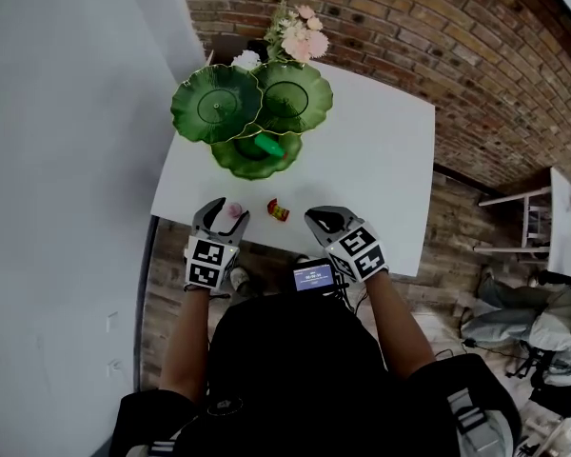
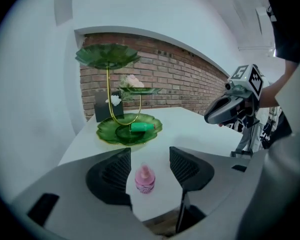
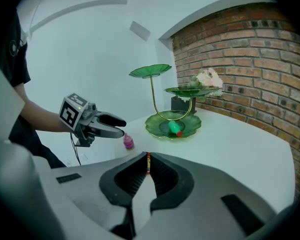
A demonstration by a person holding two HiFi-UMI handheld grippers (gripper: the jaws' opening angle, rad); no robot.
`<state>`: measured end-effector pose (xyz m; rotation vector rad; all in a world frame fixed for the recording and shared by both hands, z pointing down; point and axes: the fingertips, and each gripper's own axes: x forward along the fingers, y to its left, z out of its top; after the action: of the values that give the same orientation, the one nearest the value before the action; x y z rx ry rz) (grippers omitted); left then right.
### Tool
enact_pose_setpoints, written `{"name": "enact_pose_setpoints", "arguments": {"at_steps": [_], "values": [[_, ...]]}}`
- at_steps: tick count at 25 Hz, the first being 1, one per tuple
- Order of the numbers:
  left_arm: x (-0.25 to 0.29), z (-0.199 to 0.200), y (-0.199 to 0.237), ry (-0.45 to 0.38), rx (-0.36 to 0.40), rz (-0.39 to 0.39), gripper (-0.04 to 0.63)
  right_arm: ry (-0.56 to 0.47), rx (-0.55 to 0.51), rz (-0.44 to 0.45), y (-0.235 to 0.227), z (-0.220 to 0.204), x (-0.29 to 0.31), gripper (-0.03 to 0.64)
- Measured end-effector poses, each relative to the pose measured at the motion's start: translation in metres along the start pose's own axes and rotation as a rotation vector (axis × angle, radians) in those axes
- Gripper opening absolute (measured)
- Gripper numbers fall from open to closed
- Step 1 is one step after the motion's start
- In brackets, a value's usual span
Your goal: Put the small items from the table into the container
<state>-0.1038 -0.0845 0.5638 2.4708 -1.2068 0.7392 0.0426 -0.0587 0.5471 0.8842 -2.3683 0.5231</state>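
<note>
At the table's (image 1: 381, 160) near edge, on the left, the left gripper (image 1: 226, 209) points forward and down with its jaws spread wide. A small pink bottle (image 2: 144, 179) stands upright on the white top between them. Neither pad touches it, with clear gaps on both sides, so nothing is held.

Further back on the table, a little to the right, stands the green stand (image 1: 252, 112): three leaf-shaped dishes on a thin gold stem, two raised and one low at the front. A green tube (image 1: 269, 146) with a red cap lies on its side in the low dish. The two upper dishes look bare from above. Pink and white flowers (image 1: 300, 31) sit just behind the stand, against the brick wall (image 1: 409, 27).

Back at the near edge, a small red item (image 1: 278, 210) lies on the table between the two grippers, clear of both.

To its right, the right gripper (image 1: 316, 221) hangs over the table edge, aimed forward and down. Its jaws are closed to a thin slit and grip nothing. The red item shows only through that slit, out on the table beyond the tips.
</note>
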Motion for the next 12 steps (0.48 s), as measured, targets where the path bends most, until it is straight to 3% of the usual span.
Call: {"name": "enact_pose_setpoints", "arguments": {"at_steps": [6, 12], "values": [[0.017, -0.030, 0.012, 0.101, -0.066, 0.016, 0.235, 0.032, 0.002, -0.001, -0.003, -0.009, 0.000, 0.028], [0.030, -0.047, 0.007, 0.156, -0.081, -0.017, 0.235, 0.053, 0.014, -0.003, -0.007, -0.015, 0.001, 0.028]]}}
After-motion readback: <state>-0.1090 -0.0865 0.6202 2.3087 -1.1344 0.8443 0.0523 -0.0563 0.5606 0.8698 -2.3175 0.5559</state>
